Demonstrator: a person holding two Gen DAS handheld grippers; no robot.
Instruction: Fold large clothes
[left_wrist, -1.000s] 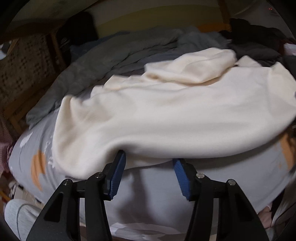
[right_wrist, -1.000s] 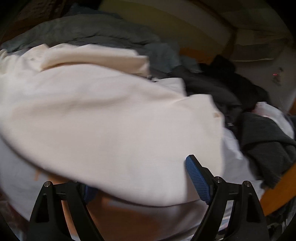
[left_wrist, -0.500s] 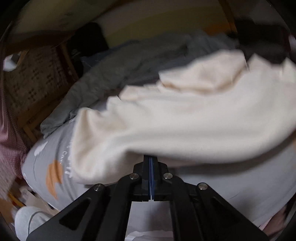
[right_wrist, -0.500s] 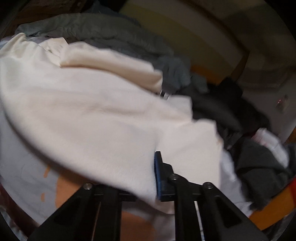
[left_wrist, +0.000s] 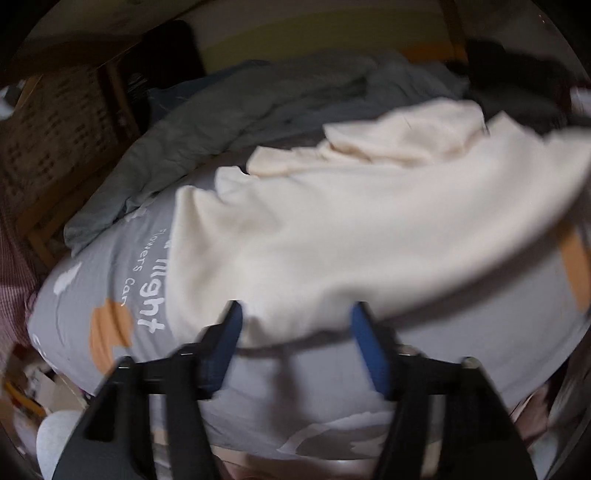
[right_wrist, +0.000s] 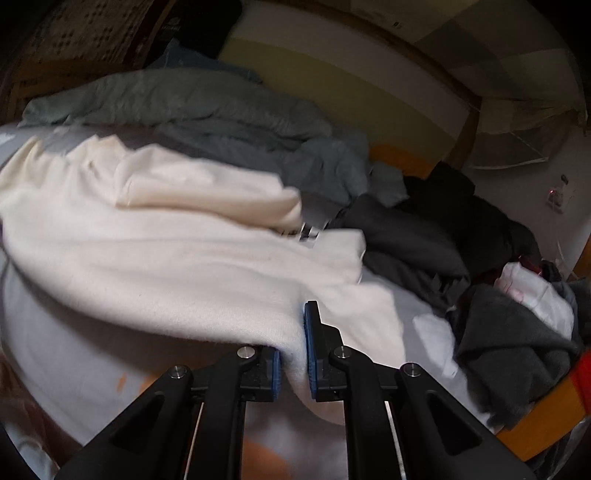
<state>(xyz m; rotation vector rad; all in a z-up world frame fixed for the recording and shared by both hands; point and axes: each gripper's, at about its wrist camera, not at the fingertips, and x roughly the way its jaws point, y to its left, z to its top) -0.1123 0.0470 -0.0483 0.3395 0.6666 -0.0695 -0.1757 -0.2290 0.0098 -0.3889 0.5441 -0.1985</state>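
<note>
Two blue-padded fingers of the left gripper (left_wrist: 295, 325) are spreading apart in the left wrist view, the near hem of the cream garment (left_wrist: 369, 229) lying loose between them, unpinched, on the grey printed sheet (left_wrist: 92, 288). From the right wrist, the right gripper (right_wrist: 293, 350) stands narrow, clamped on the cream garment's (right_wrist: 166, 258) near edge; dark clothes (right_wrist: 461, 236) are heaped beyond it.
</note>
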